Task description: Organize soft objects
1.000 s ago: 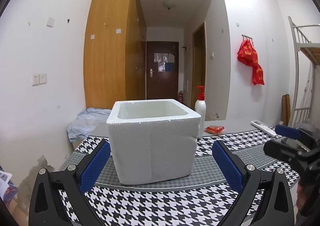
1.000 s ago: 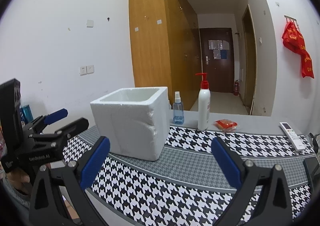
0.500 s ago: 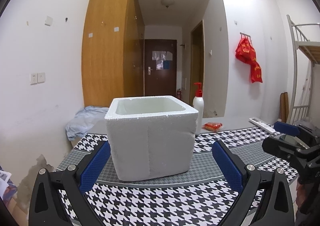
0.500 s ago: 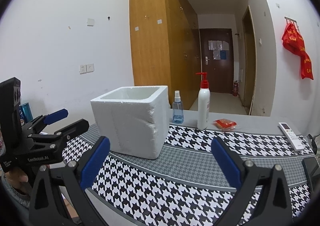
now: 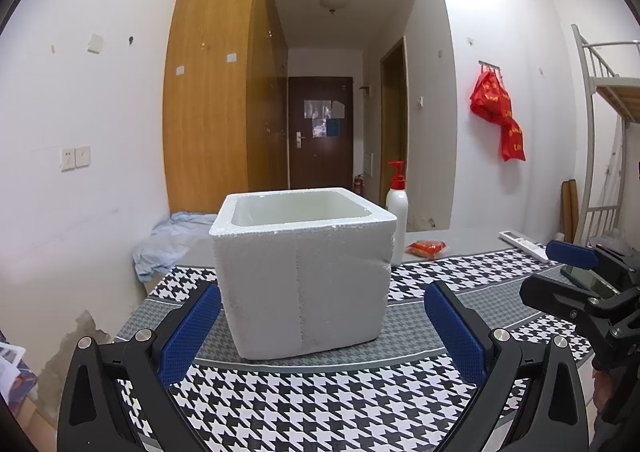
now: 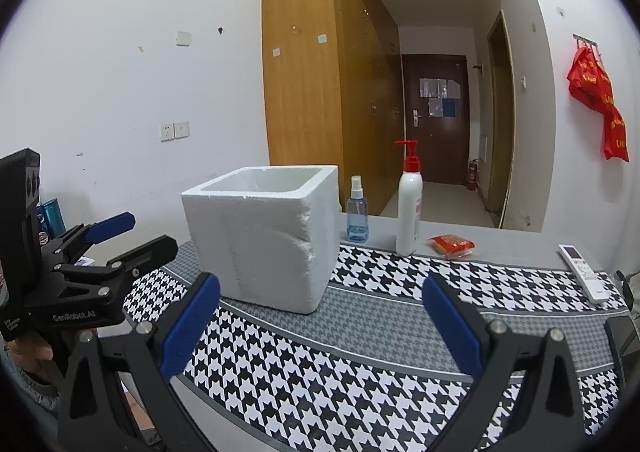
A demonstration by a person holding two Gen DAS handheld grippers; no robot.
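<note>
The one soft thing in sight is a crumpled pale blue cloth [image 5: 172, 240], lying at the far left end of the worktop [image 5: 320, 392] against the wall, behind and to the left of the white foam box [image 5: 304, 276]. It looks light and limp, so it should sag and trail from any pinch; a raised fold near the middle of the heap seems the best place to take hold (an edge would probably drag the rest behind).

The foam box stands upright and open-topped on the houndstooth cover. Only the upper inner walls show, so what it holds, if anything, I cannot tell. It looks light and crumbly, with a ragged corner in the right wrist view, and a bump would likely shove it.

The left gripper [image 5: 320, 336] faces the box with jaws wide and nothing between them. The right gripper [image 6: 320, 326] hangs over the cover nearer the person, jaws also wide and empty.
</note>
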